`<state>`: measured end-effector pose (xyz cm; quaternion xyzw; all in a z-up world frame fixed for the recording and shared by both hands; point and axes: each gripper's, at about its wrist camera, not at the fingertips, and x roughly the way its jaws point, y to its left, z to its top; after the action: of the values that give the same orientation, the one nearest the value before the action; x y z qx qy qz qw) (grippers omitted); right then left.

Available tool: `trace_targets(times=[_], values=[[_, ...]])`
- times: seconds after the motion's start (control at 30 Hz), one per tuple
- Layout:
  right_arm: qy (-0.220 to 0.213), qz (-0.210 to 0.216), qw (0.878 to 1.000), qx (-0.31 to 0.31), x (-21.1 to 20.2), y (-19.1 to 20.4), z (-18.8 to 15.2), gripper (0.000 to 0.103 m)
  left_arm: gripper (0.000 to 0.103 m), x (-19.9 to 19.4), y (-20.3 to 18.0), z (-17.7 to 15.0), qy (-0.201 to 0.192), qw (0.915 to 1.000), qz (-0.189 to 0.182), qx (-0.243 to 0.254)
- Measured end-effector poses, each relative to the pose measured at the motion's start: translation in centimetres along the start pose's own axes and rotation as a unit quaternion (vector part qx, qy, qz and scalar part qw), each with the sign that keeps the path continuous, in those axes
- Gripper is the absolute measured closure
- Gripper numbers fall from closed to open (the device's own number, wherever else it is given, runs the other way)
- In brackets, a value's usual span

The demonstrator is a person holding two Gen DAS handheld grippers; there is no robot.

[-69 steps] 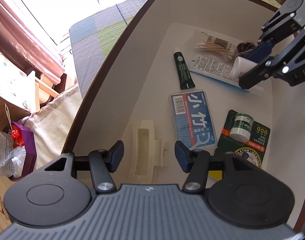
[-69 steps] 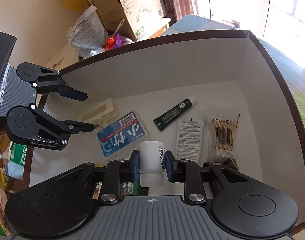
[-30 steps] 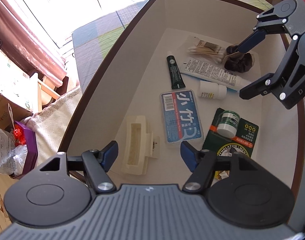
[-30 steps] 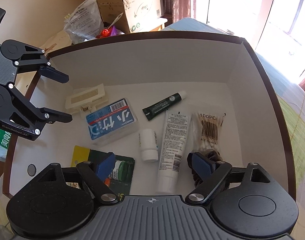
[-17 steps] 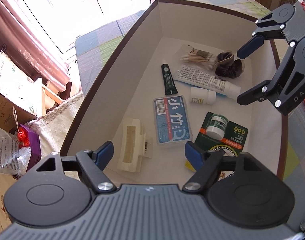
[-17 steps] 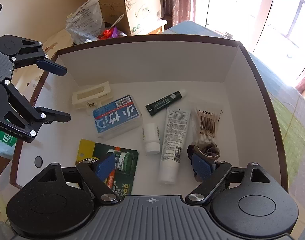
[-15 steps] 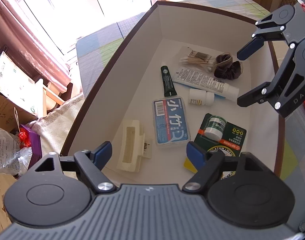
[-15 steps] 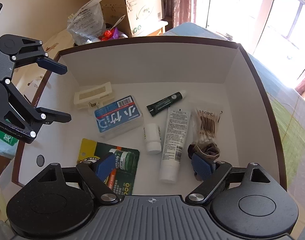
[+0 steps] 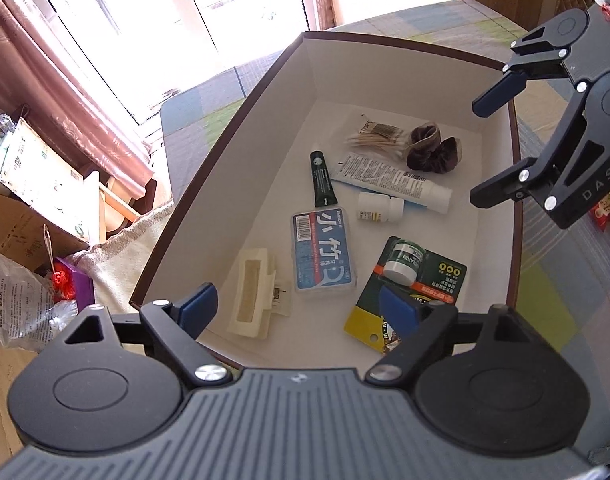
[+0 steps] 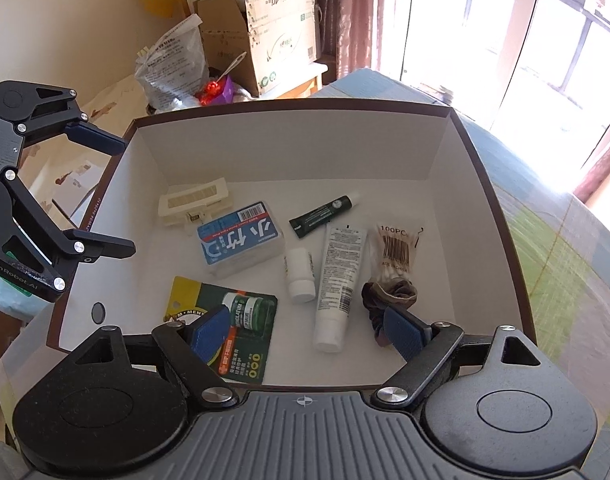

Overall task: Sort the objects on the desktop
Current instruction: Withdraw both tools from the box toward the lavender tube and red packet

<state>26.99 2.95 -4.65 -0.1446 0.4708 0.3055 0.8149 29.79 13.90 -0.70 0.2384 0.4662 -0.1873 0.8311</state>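
Sunlit windows frame the box (image 10: 481, 168); you've pulled both back. Your right hand-held gripper (image 10: 305, 334), released, has left the white bottle (image 10: 300, 274) lying beside the tube (image 10: 339, 276); your left hand-held gripper (image 9: 299, 310) gapes empty.

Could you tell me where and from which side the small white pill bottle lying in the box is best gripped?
Grip the small white pill bottle across its round body, coming straight down from above. It lies on its side on the white box floor, with the long white tube close alongside, so the fingers should close near the cap end, where the gap looks widest.
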Motion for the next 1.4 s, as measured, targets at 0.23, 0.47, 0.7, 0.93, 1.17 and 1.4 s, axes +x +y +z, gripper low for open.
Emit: trace_targets(times=[0.23,0.47,0.7,0.93,1.17,1.4], values=[[-0.019,0.001,1.0,0.002,-2.2,0.1,-1.1,0.014,0.017,-1.6,-1.5,-0.2,-0.008,1.0,0.006,0.002],[-0.028,0.001,1.0,-0.001,-4.3,0.1,-3.0,0.014,0.016,-2.9,-3.5,-0.6,-0.01,0.9999,0.013,-0.002],[-0.042,0.005,0.999,0.0,-6.7,-0.3,-5.2,0.014,0.016,-4.4,-6.1,-1.1,-0.012,0.9997,0.018,-0.007],[-0.054,0.013,0.998,0.005,-9.1,-1.0,-8.0,0.014,0.016,-6.1,-8.8,-1.7,-0.018,0.9994,0.021,-0.02],[-0.058,0.011,0.998,0.011,-11.3,-2.0,-11.6,0.014,0.016,-7.2,-12.0,-2.5,-0.02,0.9991,0.018,-0.034],[-0.05,-0.001,0.998,0.031,-13.3,-3.5,-16.6,0.014,0.016,-7.5,-15.7,-3.5,-0.02,0.9993,0.014,-0.028]])
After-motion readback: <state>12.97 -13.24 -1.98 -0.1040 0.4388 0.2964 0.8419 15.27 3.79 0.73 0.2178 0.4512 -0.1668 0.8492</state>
